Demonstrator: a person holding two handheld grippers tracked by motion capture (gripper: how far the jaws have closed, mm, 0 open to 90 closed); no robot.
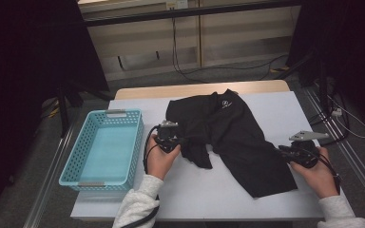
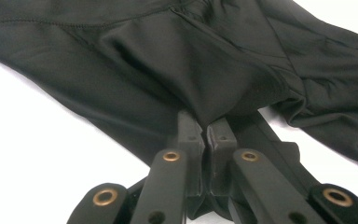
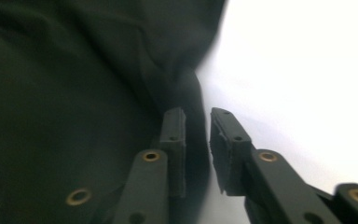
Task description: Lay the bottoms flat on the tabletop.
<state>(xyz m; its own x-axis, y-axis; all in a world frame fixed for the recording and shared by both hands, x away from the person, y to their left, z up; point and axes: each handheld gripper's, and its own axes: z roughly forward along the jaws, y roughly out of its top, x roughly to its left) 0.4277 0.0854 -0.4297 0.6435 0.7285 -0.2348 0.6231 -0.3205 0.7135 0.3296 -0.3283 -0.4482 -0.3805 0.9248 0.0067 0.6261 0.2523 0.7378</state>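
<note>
A black garment [image 1: 233,128] with a small white logo lies spread across the white table [image 1: 195,190]. My left gripper [image 1: 183,141] is at the garment's left edge, held by the person's left hand. In the left gripper view the jaws [image 2: 205,122] are closed together with a fold of the black fabric [image 2: 168,56] pinched between them. My right gripper [image 1: 281,151] rests at the garment's lower right edge. In the right gripper view its jaws [image 3: 198,114] stand a little apart, the fabric's edge [image 3: 65,93] lies in the gap, and the pads do not press on it.
A light blue perforated basket [image 1: 138,142] stands on the table's left side, beside my left hand. Bare white table surface lies in front of and to the right of the garment. Cables run over the floor behind the table.
</note>
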